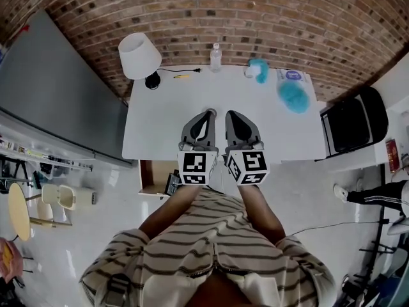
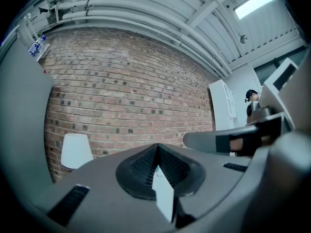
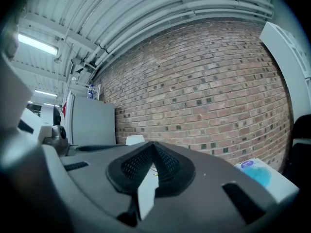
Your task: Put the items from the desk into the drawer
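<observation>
In the head view the white desk carries a water bottle, a yellow pen, a teal fluffy item, a wipes pack and a teal duster, all along its back edge. My left gripper and right gripper hover side by side over the desk's front middle, far from those items. Both are shut with nothing between the jaws. The left gripper points at the brick wall, as does the right gripper. The wipes pack shows low right in the right gripper view.
A white lamp stands at the desk's back left corner, with its black cable beside it. A wooden drawer stands open under the desk's front left. A grey cabinet flanks the left, a black appliance the right.
</observation>
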`<state>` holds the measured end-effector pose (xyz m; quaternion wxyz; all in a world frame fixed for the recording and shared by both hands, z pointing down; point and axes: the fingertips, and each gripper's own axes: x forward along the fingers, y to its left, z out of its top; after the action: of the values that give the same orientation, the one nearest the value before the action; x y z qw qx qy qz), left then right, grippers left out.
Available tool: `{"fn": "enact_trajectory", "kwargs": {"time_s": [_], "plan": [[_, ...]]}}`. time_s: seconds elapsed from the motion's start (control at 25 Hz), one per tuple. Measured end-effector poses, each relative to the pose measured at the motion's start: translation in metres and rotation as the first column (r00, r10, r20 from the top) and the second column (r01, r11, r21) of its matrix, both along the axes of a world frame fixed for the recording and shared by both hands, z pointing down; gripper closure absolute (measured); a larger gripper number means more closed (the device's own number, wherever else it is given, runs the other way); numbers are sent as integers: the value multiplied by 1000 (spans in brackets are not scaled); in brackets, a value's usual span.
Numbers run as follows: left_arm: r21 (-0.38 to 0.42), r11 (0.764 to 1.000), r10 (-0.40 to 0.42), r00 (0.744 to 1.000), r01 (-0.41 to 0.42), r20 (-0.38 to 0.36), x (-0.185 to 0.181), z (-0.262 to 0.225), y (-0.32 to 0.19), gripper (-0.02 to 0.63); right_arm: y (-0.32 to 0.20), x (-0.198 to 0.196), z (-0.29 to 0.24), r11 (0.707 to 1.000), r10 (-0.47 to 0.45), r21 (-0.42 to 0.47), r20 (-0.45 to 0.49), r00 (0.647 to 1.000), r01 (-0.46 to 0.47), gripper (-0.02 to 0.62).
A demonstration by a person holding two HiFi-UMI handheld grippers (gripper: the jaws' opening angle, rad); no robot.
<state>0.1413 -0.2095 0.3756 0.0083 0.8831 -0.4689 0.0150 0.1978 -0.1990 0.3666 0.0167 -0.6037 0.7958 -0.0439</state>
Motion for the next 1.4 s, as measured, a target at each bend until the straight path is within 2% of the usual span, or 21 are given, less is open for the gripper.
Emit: {"fn": "enact_trajectory", "kwargs": {"time_s": [0.28, 0.68, 0.92, 1.12, 1.28, 1.4], "plan": [[-31, 999, -15, 1000, 15, 3, -8, 12, -17, 601, -27, 2, 12, 999, 0, -55, -1, 1000, 0, 584], [-65, 998, -22, 1000, 23, 16, -11, 26, -35, 601, -60, -5, 42, 986, -55, -161, -24, 998, 51, 584], [-69, 997, -26, 999, 27, 19, -15, 29, -39, 601, -78, -18, 67, 974, -99, -211, -85, 992, 79, 583], [-76, 996, -36, 999, 37, 17, -21, 28, -42, 601, -96, -27, 92, 955, -163, -275, -166, 973, 113, 583], [-84, 995, -44, 999, 45, 16, -25, 29, -45, 601, -111, -31, 106, 944, -215, -301, -261, 941, 132, 584], [-91, 995, -48, 999, 49, 14, -27, 31, -48, 601, -120, -36, 120, 926, -277, -338, -301, 912, 170, 584]]}}
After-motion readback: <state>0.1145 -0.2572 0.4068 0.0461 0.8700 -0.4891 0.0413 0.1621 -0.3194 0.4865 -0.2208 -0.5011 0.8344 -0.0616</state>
